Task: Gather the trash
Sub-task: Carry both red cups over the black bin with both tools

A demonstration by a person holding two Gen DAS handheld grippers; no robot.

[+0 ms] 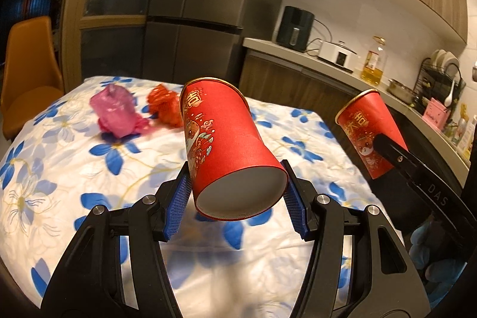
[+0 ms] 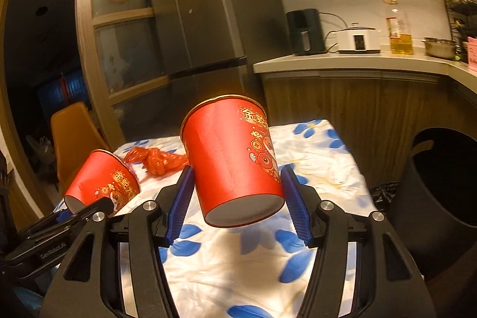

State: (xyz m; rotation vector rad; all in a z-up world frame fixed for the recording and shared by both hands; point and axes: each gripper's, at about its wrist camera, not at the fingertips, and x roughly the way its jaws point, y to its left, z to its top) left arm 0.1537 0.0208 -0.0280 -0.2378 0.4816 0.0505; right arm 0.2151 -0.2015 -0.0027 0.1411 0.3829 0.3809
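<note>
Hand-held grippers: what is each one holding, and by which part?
Each holds a red paper cup off the table. The left hand-held gripper clamps its cup by the sidewall near the base; the right hand-held gripper grips its cup likewise.

We hold a red cup [image 1: 226,148] clamped by its base between the blue pads [image 1: 179,207] of our left gripper [image 1: 237,206], mouth tipped away toward eleven o'clock, above the floral table [image 1: 74,184]. At three o'clock our right gripper [image 1: 387,151] grips a second cup [image 1: 365,127]. A pink bag [image 1: 114,112] and a red bag [image 1: 165,108] lie at ten and eleven.
</note>
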